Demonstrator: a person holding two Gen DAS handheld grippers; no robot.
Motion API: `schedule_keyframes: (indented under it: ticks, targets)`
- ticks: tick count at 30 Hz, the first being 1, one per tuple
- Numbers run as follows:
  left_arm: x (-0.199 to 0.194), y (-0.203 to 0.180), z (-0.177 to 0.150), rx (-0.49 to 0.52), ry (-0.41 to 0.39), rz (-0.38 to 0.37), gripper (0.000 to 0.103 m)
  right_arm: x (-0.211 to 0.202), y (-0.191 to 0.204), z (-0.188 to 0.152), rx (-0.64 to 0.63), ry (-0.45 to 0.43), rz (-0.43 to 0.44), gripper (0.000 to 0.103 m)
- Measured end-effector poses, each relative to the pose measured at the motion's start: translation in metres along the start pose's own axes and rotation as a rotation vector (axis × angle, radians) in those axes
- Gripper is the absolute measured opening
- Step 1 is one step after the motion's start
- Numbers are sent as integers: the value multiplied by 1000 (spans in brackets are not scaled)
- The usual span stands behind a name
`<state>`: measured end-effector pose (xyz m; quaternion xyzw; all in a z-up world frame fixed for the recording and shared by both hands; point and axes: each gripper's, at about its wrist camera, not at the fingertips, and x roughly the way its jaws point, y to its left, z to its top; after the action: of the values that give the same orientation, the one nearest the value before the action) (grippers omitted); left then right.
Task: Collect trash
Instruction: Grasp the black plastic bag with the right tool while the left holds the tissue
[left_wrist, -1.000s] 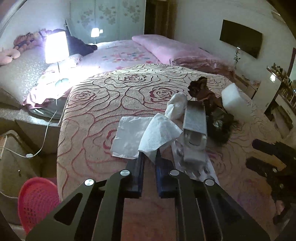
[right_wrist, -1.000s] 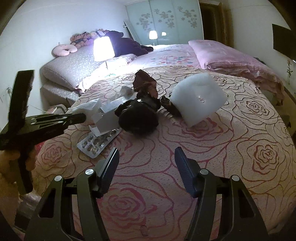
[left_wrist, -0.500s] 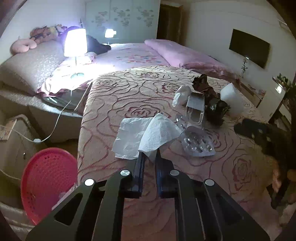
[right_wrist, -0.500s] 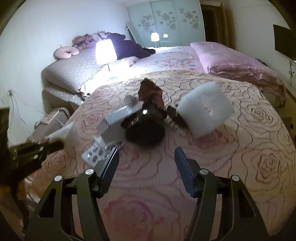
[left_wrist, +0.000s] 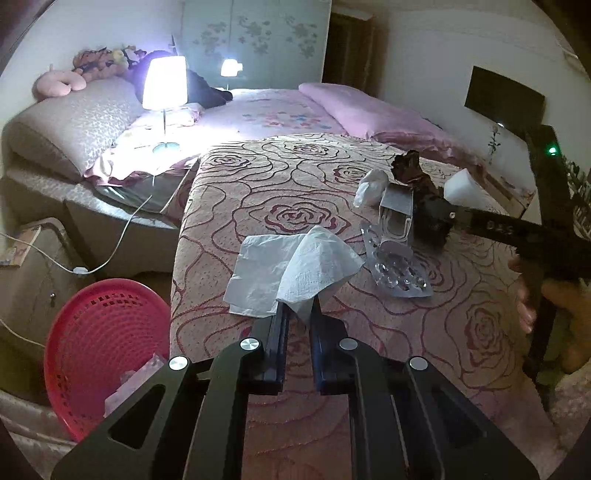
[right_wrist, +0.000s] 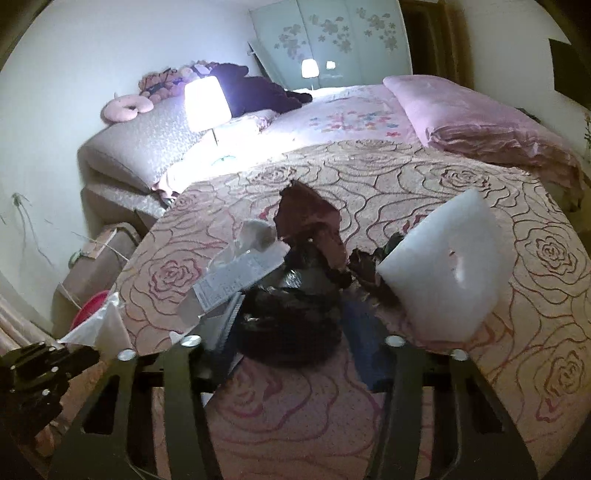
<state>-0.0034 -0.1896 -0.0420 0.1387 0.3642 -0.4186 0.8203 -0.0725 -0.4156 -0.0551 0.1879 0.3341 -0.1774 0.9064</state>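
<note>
Now your left tongs (left_wrist: 298, 314) pinch tissue (left_wrist: 291, 267) above bed (left_wrist: 240, 192); right tongs (right_wrist: 291, 332) closing around black bag (right_wrist: 291, 321).

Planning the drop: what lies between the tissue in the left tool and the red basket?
In the left wrist view, only bare rose-patterned bedspread and its edge separate the tissue from the red basket on the floor.

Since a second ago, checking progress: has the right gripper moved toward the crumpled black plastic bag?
Yes. The right gripper has advanced up the rose-patterned bedspread; its closing jaws now straddle the black plastic bag.
</note>
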Motion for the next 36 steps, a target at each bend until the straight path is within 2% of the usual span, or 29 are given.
schedule_keyframes:
  ticks: [4, 7, 14, 23, 36]
  targets:
    - [-1, 2, -1, -10, 0, 1, 10, 0, -3, -4, 1, 8, 1, 36]
    - [-2, 2, -3, -14, 0, 6, 10, -7, -3, -8, -6, 5, 5, 34]
    - [-8, 4, -1, -21, -12, 18, 10, -30, 10, -24, -55, -18, 0, 33]
    - [-24, 16, 3, -48, -40, 49, 10, -56, 33, -27, -98, -55, 47, 33]
    - [-59, 52, 4, -128, -79, 143, 10, -44, 87, -20, -208, -40, 107, 33]
